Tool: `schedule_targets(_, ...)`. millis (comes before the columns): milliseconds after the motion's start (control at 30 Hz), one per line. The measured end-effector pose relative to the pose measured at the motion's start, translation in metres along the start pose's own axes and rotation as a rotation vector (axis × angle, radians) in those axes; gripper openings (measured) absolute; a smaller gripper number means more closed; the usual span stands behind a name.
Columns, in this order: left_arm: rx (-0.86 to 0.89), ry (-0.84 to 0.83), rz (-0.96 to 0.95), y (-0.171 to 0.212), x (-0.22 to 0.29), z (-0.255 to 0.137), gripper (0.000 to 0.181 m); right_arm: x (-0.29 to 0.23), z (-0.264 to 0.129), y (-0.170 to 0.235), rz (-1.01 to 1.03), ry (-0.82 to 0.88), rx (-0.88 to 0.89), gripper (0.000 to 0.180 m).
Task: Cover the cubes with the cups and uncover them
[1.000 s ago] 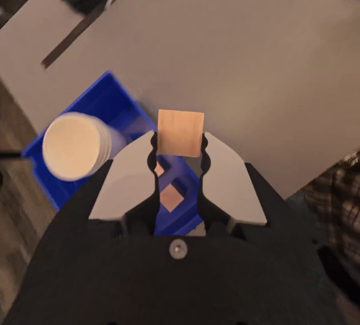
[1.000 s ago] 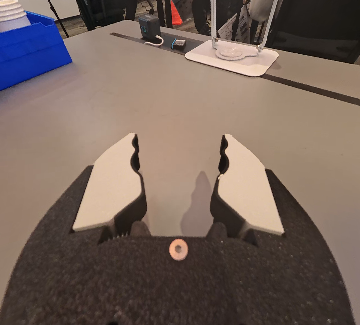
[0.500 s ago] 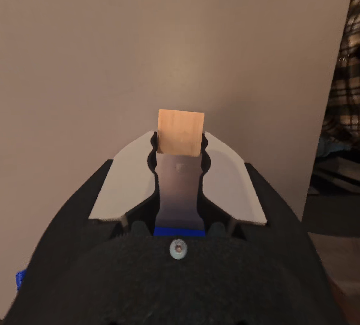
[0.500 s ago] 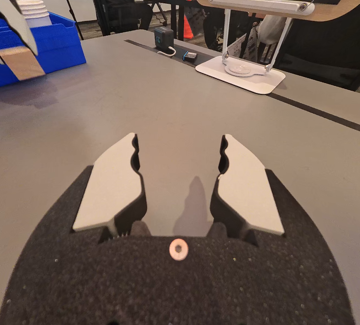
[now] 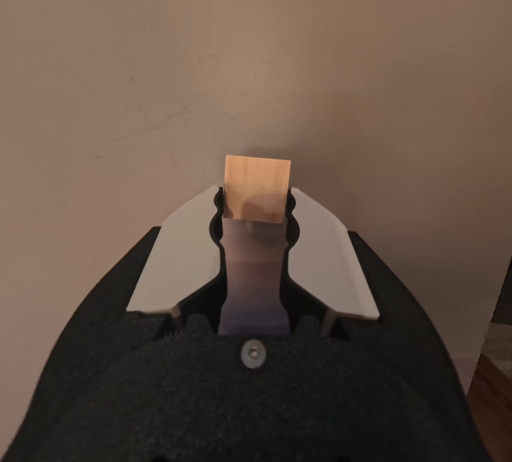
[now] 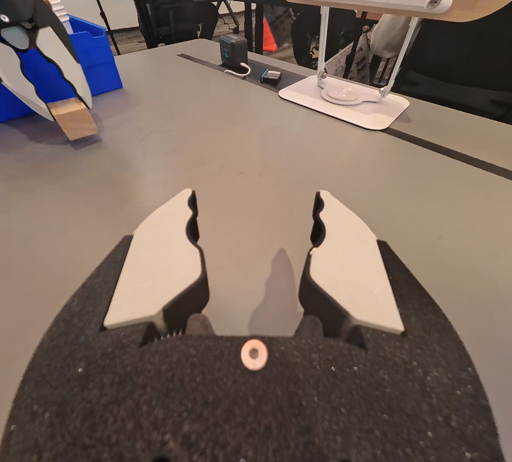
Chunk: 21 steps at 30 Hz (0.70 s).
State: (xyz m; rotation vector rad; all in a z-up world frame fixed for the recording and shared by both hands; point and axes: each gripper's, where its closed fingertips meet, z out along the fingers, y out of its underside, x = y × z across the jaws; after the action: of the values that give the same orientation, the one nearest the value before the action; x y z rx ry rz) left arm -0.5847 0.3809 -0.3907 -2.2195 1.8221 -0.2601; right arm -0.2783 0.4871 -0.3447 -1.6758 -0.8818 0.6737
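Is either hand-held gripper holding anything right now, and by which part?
The left hand-held gripper grips a wooden cube by two opposite side faces, at its fingertips. The right hand-held gripper is open and empty.

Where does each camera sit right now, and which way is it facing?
Left wrist view: on the left tool, looking steeply down along its fingers at the table; the tool is shut on a cube.
Right wrist view: on the right tool, low over the table, looking across it towards a blue bin and white stand; its jaws are open and empty.
Shared: cube, left tool and table show in both.
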Motion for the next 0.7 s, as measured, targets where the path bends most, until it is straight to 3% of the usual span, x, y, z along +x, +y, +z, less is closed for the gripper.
schedule_targets(500,-0.099,-0.032,-0.031,0.017,-0.002,0.013,0.043,-0.003,-0.001,-0.002,0.001,-0.015,0.009,0.081)
schedule_targets(700,-0.039,-0.148,-0.081,0.006,-0.008,-0.033,0.048,-0.006,-0.003,-0.007,0.000,-0.031,0.038,0.085)
